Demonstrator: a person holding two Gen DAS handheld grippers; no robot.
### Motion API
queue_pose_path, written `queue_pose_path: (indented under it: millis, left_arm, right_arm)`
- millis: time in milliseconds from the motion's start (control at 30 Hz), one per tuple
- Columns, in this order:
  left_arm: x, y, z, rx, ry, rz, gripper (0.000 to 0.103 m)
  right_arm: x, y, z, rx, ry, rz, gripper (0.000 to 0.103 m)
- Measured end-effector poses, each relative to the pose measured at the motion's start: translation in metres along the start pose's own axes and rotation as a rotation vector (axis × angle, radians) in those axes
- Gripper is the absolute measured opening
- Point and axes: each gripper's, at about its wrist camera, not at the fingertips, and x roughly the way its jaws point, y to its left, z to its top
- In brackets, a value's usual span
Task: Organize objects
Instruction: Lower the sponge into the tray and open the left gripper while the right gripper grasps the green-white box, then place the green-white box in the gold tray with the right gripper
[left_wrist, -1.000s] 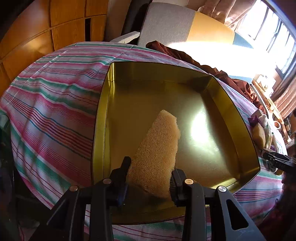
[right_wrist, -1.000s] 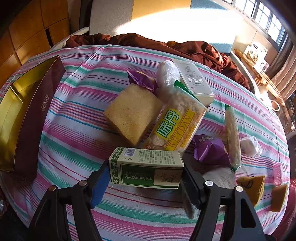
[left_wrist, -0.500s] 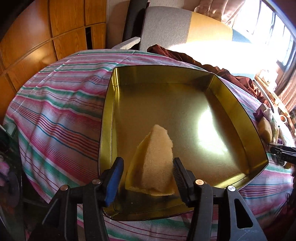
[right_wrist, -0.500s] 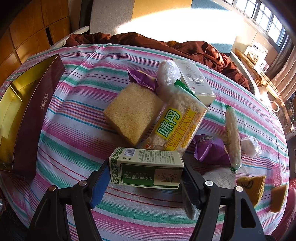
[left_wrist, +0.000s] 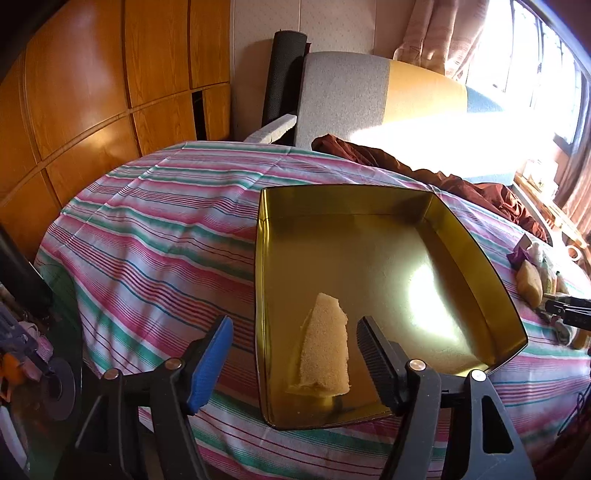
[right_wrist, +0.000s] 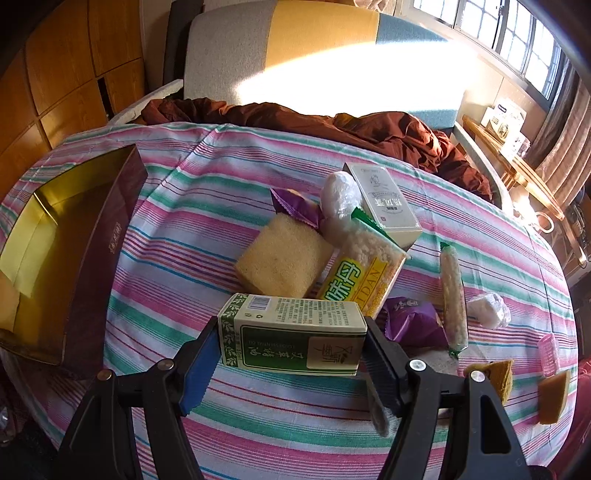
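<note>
A yellow sponge (left_wrist: 325, 347) lies in the near left corner of the gold-lined box (left_wrist: 369, 199). My left gripper (left_wrist: 295, 354) is open above and before it, holding nothing. My right gripper (right_wrist: 291, 349) is shut on a green and white carton (right_wrist: 291, 332), held above the striped cloth. The box also shows at the left of the right wrist view (right_wrist: 96, 258), with its dark red outer wall.
On the cloth lie a second yellow sponge (right_wrist: 284, 258), a yellow WEIDAN snack pack (right_wrist: 365, 273), a white box (right_wrist: 384, 203), purple wrappers (right_wrist: 413, 325), a rice stick (right_wrist: 454, 295) and small sponge pieces (right_wrist: 550, 395). A brown blanket (right_wrist: 369, 129) and sofa lie behind.
My left gripper opened, let go of the sponge in the box and drew back and up. My right gripper holds the carton nearly still.
</note>
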Motion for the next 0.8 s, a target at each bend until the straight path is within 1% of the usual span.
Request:
queue_pose_path:
  millis: [67,133,200,300,433,533,600,667,800]
  left_arm:
    - [-0.003,0.004,0.000,-0.009,-0.008,0.001,0.073]
    - [-0.004,0.007,0.000,-0.018,-0.013,-0.001,0.074]
    - [-0.005,0.008,0.000,-0.022,-0.013,-0.001,0.075]
    - [-0.006,0.012,-0.001,-0.029,-0.017,0.000,0.079]
    - [-0.004,0.020,-0.003,-0.045,-0.005,-0.004,0.080]
    - [-0.003,0.030,-0.006,-0.067,-0.003,-0.010,0.080]
    - [-0.002,0.036,-0.008,-0.085,0.000,-0.005,0.080]
    - [-0.002,0.044,-0.011,-0.103,0.002,-0.001,0.080]
    - [0.001,0.060,-0.016,-0.142,0.012,0.010,0.080]
  right_arm:
    - [-0.013,0.013,0.007,-0.004,-0.036,0.024,0.074]
    - [-0.027,0.032,0.017,-0.025,-0.070,0.066,0.074]
    - [-0.041,0.058,0.029,-0.055,-0.098,0.124,0.074]
    - [-0.052,0.103,0.044,-0.104,-0.112,0.217,0.074]
    - [-0.042,0.171,0.056,-0.147,-0.060,0.348,0.074]
    - [-0.022,0.215,0.062,-0.149,-0.001,0.406,0.074]
    - [-0.007,0.240,0.063,-0.151,0.042,0.425,0.074]
    - [0.005,0.262,0.063,-0.155,0.071,0.426,0.074]
    - [0.022,0.287,0.062,-0.132,0.100,0.429,0.074]
